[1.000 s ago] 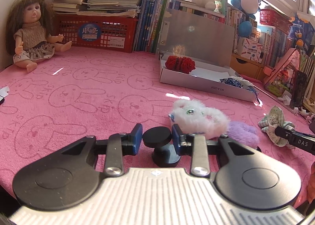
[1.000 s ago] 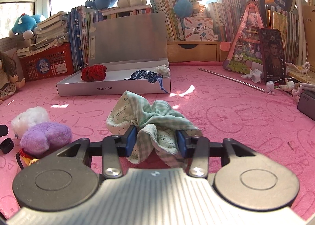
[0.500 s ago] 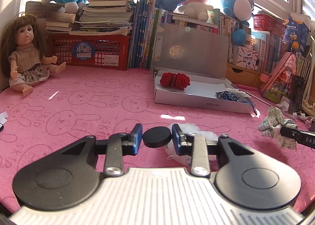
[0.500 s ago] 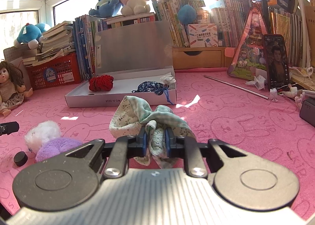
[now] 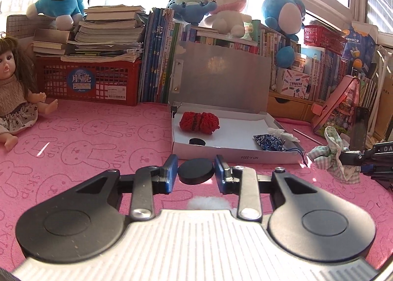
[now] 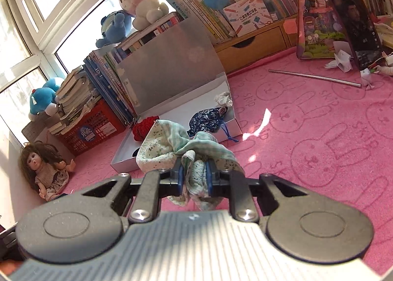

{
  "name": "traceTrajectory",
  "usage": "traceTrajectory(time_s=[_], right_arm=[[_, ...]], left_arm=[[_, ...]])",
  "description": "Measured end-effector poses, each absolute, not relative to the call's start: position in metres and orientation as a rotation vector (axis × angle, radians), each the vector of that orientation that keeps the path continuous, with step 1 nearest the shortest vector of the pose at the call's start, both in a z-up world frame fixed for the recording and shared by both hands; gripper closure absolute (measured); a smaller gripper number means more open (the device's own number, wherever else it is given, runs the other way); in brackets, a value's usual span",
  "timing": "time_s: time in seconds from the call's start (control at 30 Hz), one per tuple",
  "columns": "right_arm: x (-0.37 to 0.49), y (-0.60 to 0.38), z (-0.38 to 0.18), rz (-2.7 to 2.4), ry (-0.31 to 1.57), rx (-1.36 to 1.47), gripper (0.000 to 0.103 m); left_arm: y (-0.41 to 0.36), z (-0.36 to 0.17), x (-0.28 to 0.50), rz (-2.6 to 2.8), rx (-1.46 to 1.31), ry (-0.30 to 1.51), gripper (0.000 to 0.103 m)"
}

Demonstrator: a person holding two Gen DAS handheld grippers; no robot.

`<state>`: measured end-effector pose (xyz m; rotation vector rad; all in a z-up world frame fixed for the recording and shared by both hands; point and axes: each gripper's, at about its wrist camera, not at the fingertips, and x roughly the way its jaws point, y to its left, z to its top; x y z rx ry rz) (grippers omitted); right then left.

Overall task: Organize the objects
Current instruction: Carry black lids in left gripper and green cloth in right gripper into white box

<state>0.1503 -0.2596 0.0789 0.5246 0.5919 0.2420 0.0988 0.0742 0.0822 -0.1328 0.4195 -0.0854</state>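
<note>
Clamped in the left gripper (image 5: 196,175) was a black disc (image 5: 195,171); a checked cloth (image 6: 186,150) was pinched in the right gripper (image 6: 194,177). Directly ahead, beyond both, the open white box (image 5: 235,155) was seen, its long side apparently crosswise, the left load nearer.

1. A flat black round disc (image 5: 195,171) sits level, pinched at its edges, lifted before the box.
2. A crumpled green-checked cloth (image 6: 186,148) hangs bunched, clamped in the air.
3. An open white box (image 5: 235,155) on the pink desk holds a red knitted bundle (image 5: 199,123), a blue patterned pouch (image 5: 269,142) and a second black disc (image 5: 197,141).
</note>
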Motion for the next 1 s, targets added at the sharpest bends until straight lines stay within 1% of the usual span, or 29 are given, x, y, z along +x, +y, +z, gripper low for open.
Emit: traceTrajectory(time_s=[0.13, 0.57, 0.73, 1.0], right_arm=[[0.164, -0.267, 0.087, 0.266, 0.6, 0.581, 0.082], [0.2, -0.256, 0.11, 0.268, 0.584, 0.504, 0.082], [0.225, -0.253, 0.118, 0.269, 0.584, 0.49, 0.082], [0.29, -0.241, 0.125, 0.248, 0.578, 0.458, 0.082]], left_arm=[[0.072, 0.092, 0.118, -0.104, -0.137, 0.412, 0.065], [0.058, 0.117, 0.174, -0.122, -0.069, 0.346, 0.065], [0.051, 0.118, 0.212, -0.13, -0.052, 0.36, 0.065], [0.048, 0.116, 0.287, -0.113, -0.089, 0.37, 0.065]])
